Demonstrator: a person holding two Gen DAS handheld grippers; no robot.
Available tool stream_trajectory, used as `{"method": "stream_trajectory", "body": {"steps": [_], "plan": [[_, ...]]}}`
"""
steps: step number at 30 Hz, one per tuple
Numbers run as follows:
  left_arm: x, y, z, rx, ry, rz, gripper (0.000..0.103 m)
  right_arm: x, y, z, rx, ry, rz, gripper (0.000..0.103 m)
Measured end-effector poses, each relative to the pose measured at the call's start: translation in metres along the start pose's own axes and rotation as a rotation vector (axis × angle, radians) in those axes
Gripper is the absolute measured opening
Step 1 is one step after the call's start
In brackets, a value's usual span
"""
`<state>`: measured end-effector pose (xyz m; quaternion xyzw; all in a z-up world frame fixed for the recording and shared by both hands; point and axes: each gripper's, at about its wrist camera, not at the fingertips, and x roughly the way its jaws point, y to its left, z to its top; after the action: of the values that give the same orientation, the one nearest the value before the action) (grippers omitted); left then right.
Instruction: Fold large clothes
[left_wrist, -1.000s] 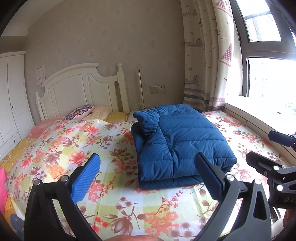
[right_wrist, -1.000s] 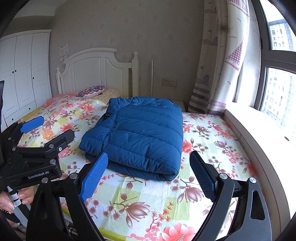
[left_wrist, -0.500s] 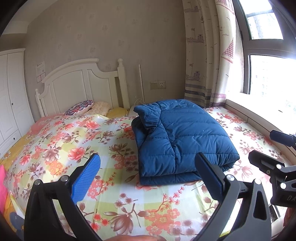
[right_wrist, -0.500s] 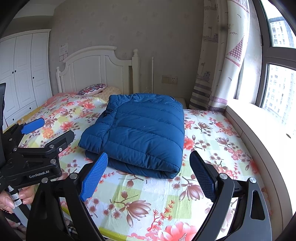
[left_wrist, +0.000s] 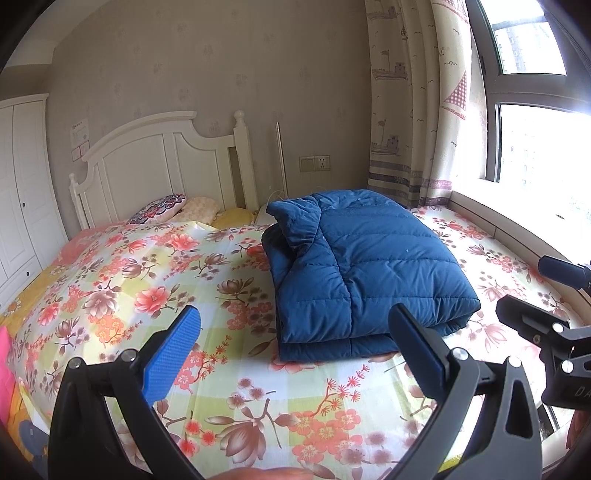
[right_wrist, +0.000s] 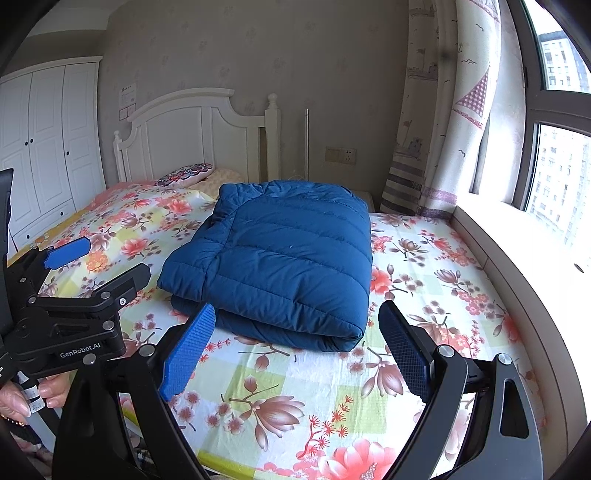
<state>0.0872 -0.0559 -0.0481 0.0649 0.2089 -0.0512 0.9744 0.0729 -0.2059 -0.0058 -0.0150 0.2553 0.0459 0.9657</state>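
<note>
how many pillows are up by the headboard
3 show: a patterned pillow nearest the wardrobe side, a pale peach one beside it, and a yellow one closest to the folded blue jacket. The bedspread may hide more.

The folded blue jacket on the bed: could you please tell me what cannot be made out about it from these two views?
- Blue jacket, underside and inner layers: hidden by its own top layer in both views.
- Its near right corner, left wrist view: covered by the left tool's finger.
- Its far edge, right wrist view: hidden behind its own bulk.
- Zip, sleeves, label: tucked in or too small to tell.
</note>
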Motion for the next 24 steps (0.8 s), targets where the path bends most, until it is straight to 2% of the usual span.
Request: {"method": "stream_trajectory", "body": {"steps": [15,24], "plan": [[0.0000,-0.0005,-0.0012,0.003,-0.001,0.002,0.101,0.0009,0.0022,-0.0007,0.001,0.001,0.002,0.087],[-0.0043,-0.0004,-0.0012,0.011,-0.028,0.007,0.101,0.0024,0.0025,-0.0027,-0.001,0.002,0.009,0.087]]}}
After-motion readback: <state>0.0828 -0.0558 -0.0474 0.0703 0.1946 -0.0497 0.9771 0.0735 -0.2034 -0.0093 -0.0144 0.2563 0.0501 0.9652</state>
